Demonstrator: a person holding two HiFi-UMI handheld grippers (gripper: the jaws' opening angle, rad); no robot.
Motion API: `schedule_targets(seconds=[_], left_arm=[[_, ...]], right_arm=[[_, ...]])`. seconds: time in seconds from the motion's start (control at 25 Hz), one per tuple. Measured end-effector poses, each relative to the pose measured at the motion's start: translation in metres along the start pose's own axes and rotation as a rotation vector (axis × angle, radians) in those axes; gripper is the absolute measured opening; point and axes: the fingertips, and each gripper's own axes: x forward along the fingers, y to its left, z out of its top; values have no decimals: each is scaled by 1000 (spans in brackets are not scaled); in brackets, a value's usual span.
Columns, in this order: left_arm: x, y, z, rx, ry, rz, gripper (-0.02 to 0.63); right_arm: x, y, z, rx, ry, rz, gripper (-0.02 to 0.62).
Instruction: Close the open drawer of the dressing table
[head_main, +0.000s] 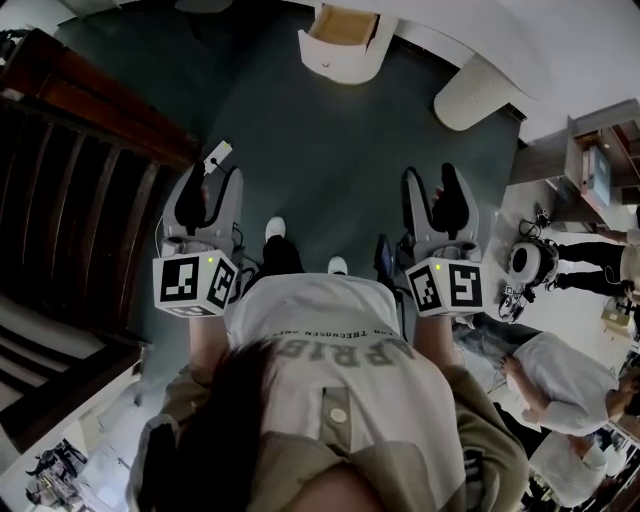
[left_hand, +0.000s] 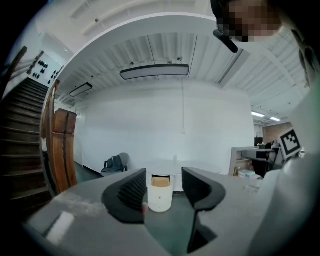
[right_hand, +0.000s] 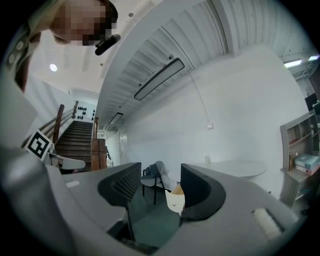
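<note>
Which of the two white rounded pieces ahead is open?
The white rounded drawer, showing its light wooden inside; the ribbed white piece to its right shows none.

1. The drawer (head_main: 338, 62) is showing a white front and a pale wooden inside.
2. The floor (head_main: 330, 150) is looking dark green.
3. The staircase (head_main: 70, 170) is showing dark brown wood.
4. The left gripper (head_main: 208, 178) and right gripper (head_main: 432, 180) are showing grey bodies, black pads and white cubes with black square markers.
5. The person is wearing a white shirt (head_main: 330, 330) with grey lettering under an olive jacket (head_main: 490, 440).
</note>
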Motion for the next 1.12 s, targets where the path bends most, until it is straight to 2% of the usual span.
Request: schedule_targets(seconds=[0.48,0.76,1.12], left_arm=[[77,72,11,30,29,-150,233],[114,104,29,54,11,-236,233],[134,146,30,63,12,-299,233]], right_arm=[[84,43,-4,-60,-17,-96,253],[120,59,7,-88,-61,-164,253],[148,79,2,-99,-77,-235,253]])
